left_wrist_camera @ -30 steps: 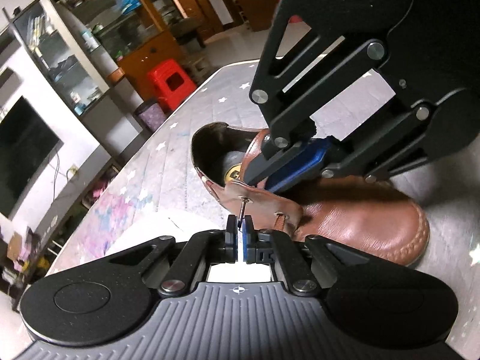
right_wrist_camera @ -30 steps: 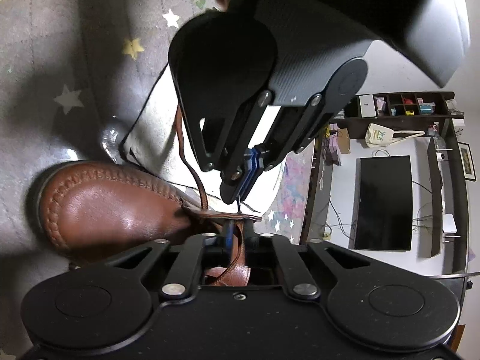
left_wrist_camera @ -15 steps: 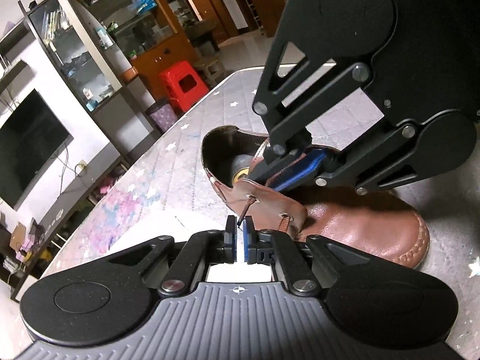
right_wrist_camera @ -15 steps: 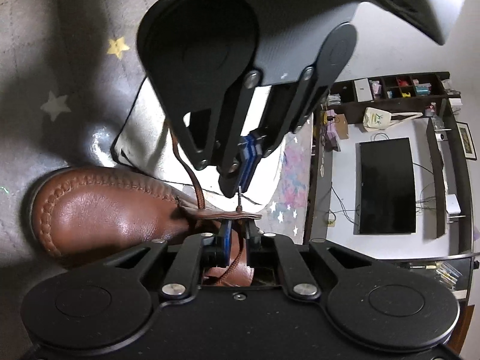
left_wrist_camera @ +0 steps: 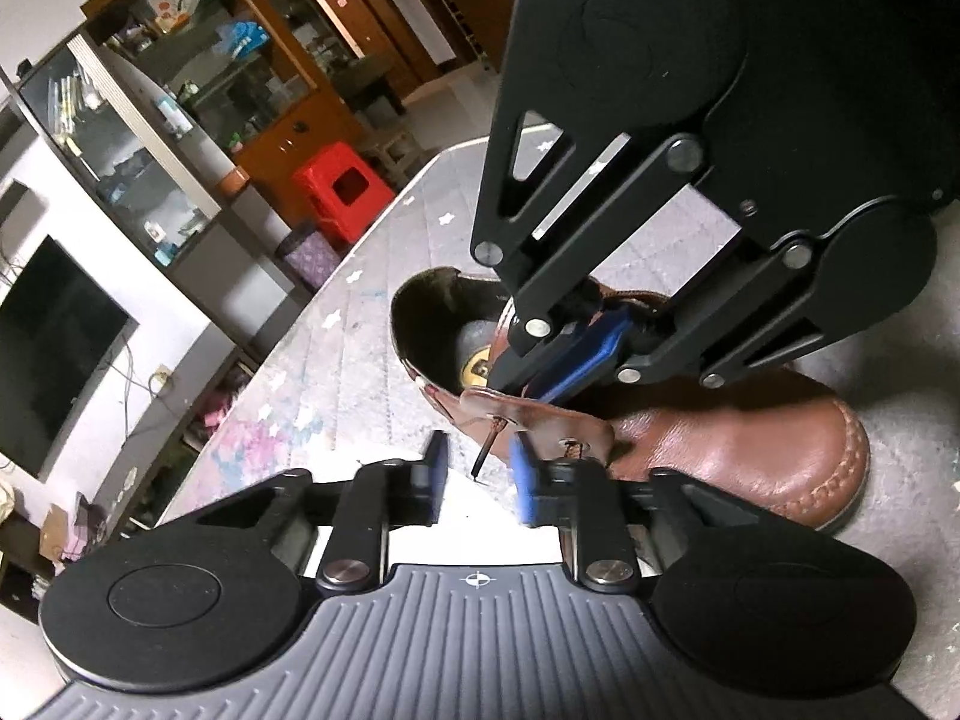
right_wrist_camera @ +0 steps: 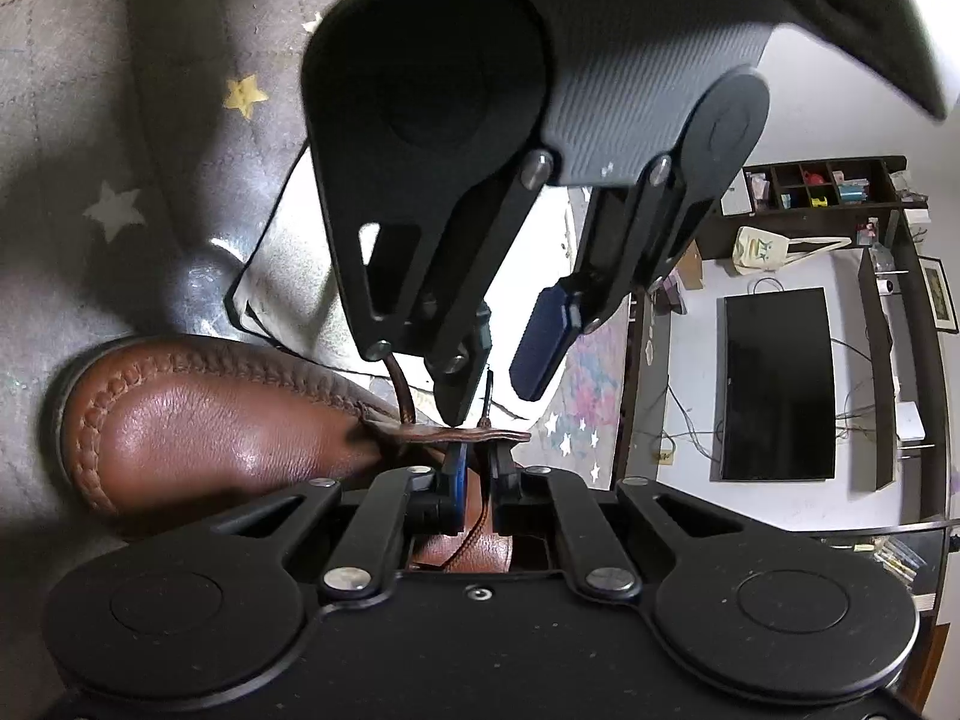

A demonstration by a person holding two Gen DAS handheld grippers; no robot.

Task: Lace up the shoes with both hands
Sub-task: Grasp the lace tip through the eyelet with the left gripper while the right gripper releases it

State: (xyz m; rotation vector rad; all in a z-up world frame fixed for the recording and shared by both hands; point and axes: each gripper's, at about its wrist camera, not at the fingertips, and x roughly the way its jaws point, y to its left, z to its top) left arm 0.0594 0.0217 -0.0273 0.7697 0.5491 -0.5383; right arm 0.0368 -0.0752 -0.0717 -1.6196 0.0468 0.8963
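A brown leather shoe [left_wrist_camera: 720,450] lies on its side on the table, toe to the right in the left wrist view. The dark tip of its brown lace [left_wrist_camera: 485,453] pokes out through an eyelet in the flap. My left gripper [left_wrist_camera: 479,471] is open, its blue pads on either side of that tip without touching it. My right gripper [right_wrist_camera: 477,465] is shut on the lace just under the flap, inside the shoe's mouth. In the right wrist view the shoe [right_wrist_camera: 210,420] is at the left, with the lace tip [right_wrist_camera: 487,402] standing up between the left gripper's fingers [right_wrist_camera: 540,342].
The table carries a grey star-patterned cloth [left_wrist_camera: 372,348], with a white sheet [right_wrist_camera: 288,276] under the shoe. Beyond the table edge are a red stool [left_wrist_camera: 345,192], glass cabinets and a black TV [left_wrist_camera: 48,348].
My left gripper was shut on the lace tip and has opened, letting it go. The right gripper has stayed shut under the flap.
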